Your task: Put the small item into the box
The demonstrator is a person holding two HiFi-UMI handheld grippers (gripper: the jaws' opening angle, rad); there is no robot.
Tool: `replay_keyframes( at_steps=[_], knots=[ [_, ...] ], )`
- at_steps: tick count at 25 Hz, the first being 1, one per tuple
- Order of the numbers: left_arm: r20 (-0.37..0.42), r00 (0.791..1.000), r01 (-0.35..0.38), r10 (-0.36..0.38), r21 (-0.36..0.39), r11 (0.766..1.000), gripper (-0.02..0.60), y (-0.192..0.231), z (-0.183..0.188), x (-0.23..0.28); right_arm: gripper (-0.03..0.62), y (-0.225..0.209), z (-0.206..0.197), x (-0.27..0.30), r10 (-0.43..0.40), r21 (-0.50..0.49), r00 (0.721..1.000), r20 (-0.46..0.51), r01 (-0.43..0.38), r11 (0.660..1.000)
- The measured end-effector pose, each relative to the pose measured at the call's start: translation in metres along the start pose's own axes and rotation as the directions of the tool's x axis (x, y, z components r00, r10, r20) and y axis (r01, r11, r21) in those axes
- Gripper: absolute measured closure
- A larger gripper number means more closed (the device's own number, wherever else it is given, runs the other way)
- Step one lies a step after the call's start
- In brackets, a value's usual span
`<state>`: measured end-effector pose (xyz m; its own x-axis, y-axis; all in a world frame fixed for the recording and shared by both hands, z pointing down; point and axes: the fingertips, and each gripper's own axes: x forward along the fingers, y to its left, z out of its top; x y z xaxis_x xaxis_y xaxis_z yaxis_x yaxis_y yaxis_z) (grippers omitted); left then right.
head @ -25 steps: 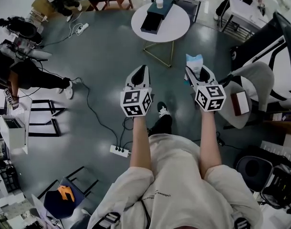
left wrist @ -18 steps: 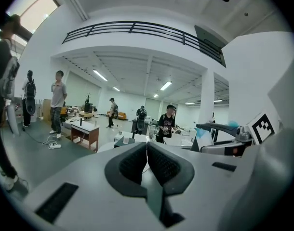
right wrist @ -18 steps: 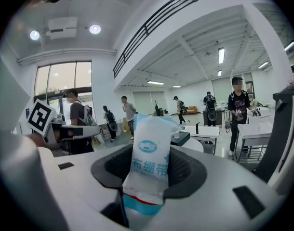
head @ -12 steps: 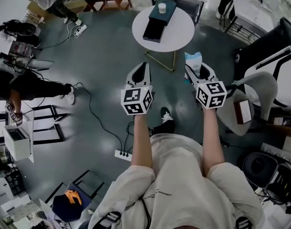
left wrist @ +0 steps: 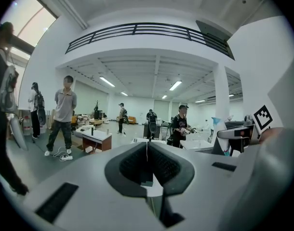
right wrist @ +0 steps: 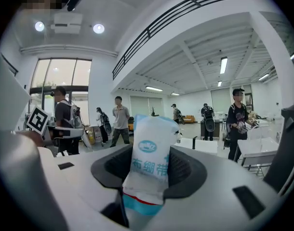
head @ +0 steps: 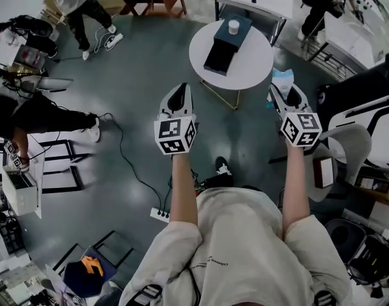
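Over the grey floor (head: pixel 137 88), short of the round white table (head: pixel 257 69): right gripper (head: pixel 290 94), jaws clamped on one small white-and-blue packet (right wrist: pixel 149 148), which stands upright between them with its top poking past the tips. Level with it to the left: left gripper (head: pixel 180 94), jaws pressed together with nothing between them. On the table, well apart from both grippers: one dark box (head: pixel 220 53), with a white cup (head: pixel 233 26) standing at its far end.
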<state>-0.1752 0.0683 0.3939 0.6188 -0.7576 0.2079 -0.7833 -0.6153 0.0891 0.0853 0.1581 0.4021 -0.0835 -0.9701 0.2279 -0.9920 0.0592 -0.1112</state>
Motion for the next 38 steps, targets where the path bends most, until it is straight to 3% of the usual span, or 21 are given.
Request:
replay_keyframes(
  at_steps=[14, 26, 33, 38],
  knots=[
    [-0.019, 1.0, -0.004, 0.004, 0.023, 1.0, 0.56, 0.014, -0.01, 0.08, 0.375, -0.022, 0.012, 0.089, 0.069, -0.055, 0.998, -0.012, -0.07, 0.996],
    [-0.041, 0.994, -0.101, 0.103, 0.036, 0.994, 0.56, 0.029, 0.006, 0.177, 0.375, -0.075, 0.043, 0.202, 0.188, -0.06, 0.982, 0.008, -0.187, 0.981],
    [-0.066, 0.981, -0.184, 0.184, 0.013, 0.983, 0.56, 0.031, 0.025, 0.251, 0.375, -0.123, 0.063, 0.279, 0.285, -0.065, 0.958, -0.041, -0.287, 0.956],
    [-0.076, 0.967, -0.244, 0.241, -0.03, 0.969, 0.56, 0.035, 0.026, 0.294, 0.375, -0.145, 0.069, 0.337, 0.386, -0.095, 0.918, -0.093, -0.394, 0.914]
  ],
)
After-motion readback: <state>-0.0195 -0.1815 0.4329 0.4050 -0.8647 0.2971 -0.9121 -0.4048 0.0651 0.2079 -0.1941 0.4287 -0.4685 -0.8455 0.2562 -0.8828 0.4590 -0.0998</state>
